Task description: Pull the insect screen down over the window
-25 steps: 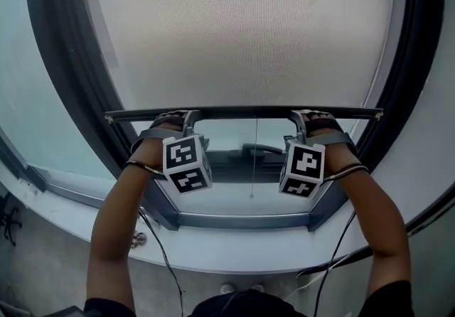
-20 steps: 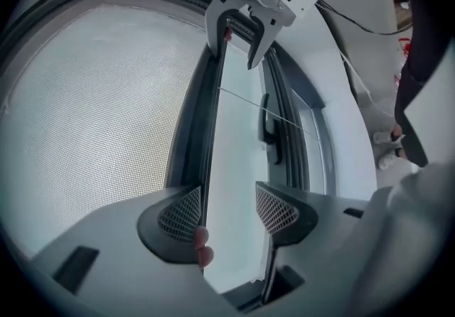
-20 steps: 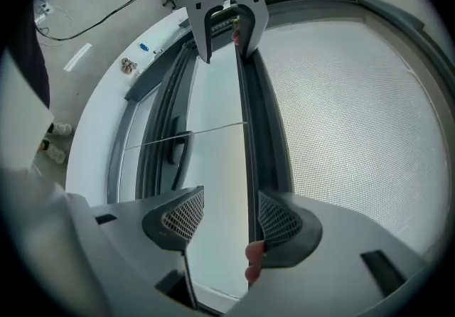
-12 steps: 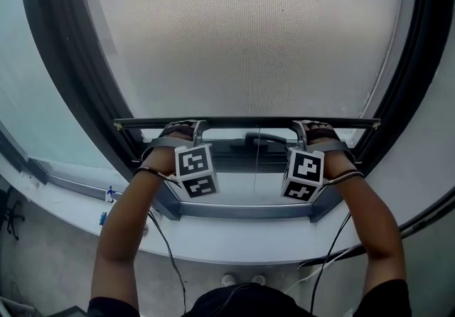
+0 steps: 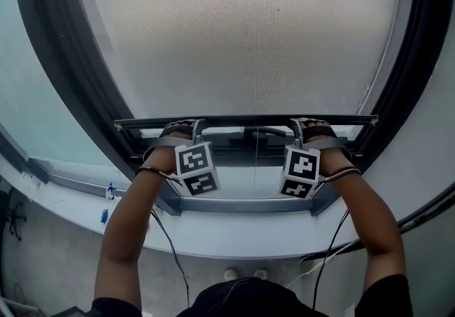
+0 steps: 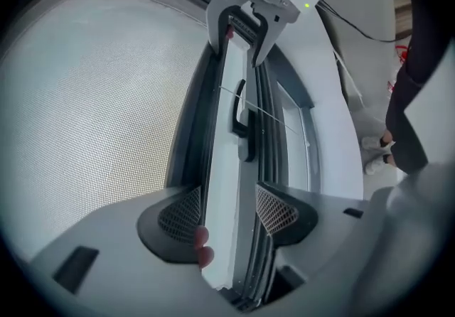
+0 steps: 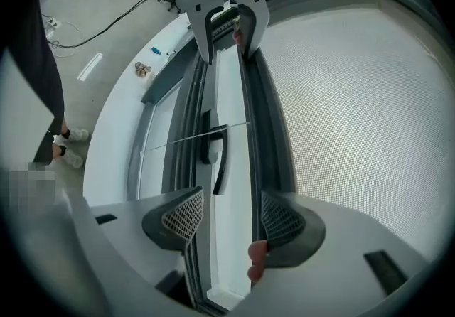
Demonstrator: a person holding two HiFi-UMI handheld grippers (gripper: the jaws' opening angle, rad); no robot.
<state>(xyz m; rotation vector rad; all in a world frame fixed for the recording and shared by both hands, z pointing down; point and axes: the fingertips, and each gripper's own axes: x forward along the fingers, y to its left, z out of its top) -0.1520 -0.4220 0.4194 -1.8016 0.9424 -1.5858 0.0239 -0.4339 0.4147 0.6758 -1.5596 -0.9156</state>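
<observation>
The grey mesh insect screen (image 5: 242, 38) covers most of the window, and its dark bottom bar (image 5: 245, 121) hangs a little above the lower window frame (image 5: 242, 204). My left gripper (image 5: 186, 126) and right gripper (image 5: 304, 125) both hook over that bar, left and right of the middle. In the left gripper view the left gripper (image 6: 227, 210) stands open, with the bar (image 6: 206, 131) along one pad and the frame by the other. The right gripper (image 7: 229, 217) is likewise open astride the bar (image 7: 249, 95). A dark window handle (image 7: 212, 148) shows in the gap.
A thin pull cord (image 5: 254, 166) hangs from the bar's middle. The white sill (image 5: 234, 234) runs below the frame, with small items (image 5: 108, 195) at its left end. Cables (image 5: 167, 251) trail from both grippers towards the floor, near the person's shoes (image 5: 242, 274).
The bar has come down with both grippers on it, and the gap above the lower frame has narrowed. Most of the drop lies between the first two frames.
</observation>
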